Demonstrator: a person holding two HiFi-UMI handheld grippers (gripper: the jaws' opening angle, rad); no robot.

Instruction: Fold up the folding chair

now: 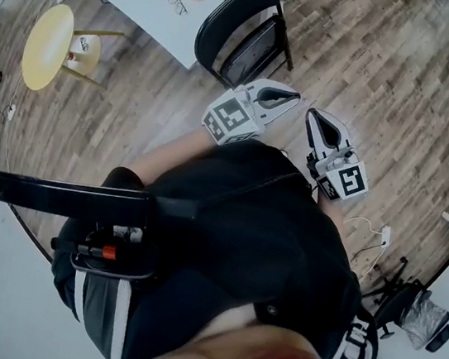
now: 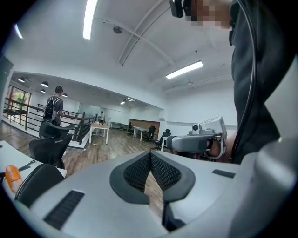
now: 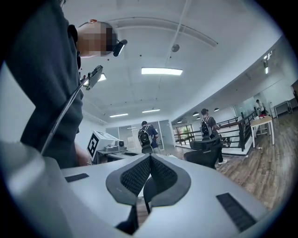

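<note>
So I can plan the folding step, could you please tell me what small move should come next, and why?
Probably reach forward toward the folding chair: the left hand-held gripper and the right hand-held gripper are shut, empty and near the person's body, apart from the chair.

At eight o'clock in the left gripper view, the left gripper [image 2: 150,155] hid most of the folding chair [image 2: 35,183]; the orange thing [image 2: 12,177] beside it was too small to name.
</note>
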